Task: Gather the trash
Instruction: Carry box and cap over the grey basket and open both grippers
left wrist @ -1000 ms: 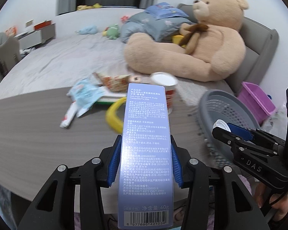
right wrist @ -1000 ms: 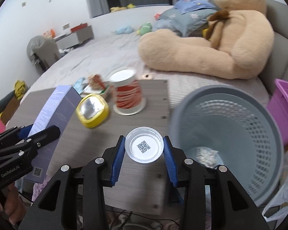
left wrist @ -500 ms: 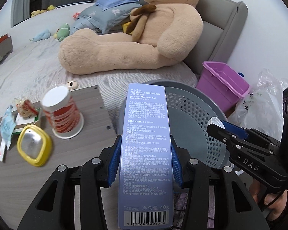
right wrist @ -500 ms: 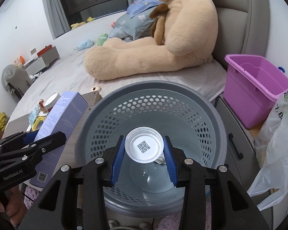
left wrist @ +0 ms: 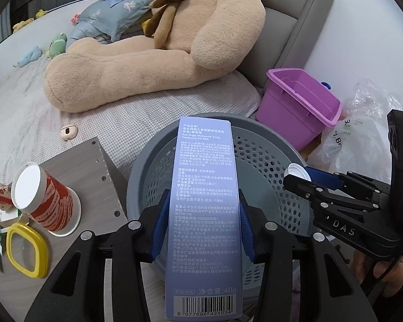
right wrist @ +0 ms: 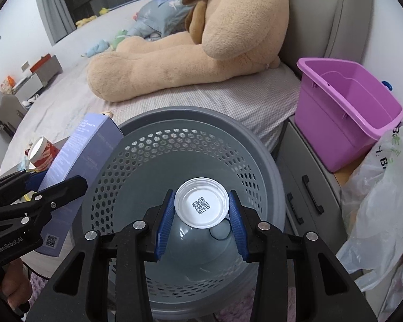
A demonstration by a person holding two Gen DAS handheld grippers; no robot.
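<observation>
My left gripper is shut on a tall lavender toothpaste box and holds it over the near rim of the grey perforated trash basket. My right gripper is shut on a white round plastic lid with a QR code, held above the inside of the basket. The box and left gripper show at the left of the right wrist view. The right gripper with the lid shows at the right of the left wrist view.
On the wooden table at left stand a red paper cup, a yellow lid and wrappers. A big teddy bear lies on the bed. A purple bin and plastic bag are at right.
Both grippers have swung right from over the table to over the basket, carrying the box and the lid. The table items have slid to the left edge of view.
</observation>
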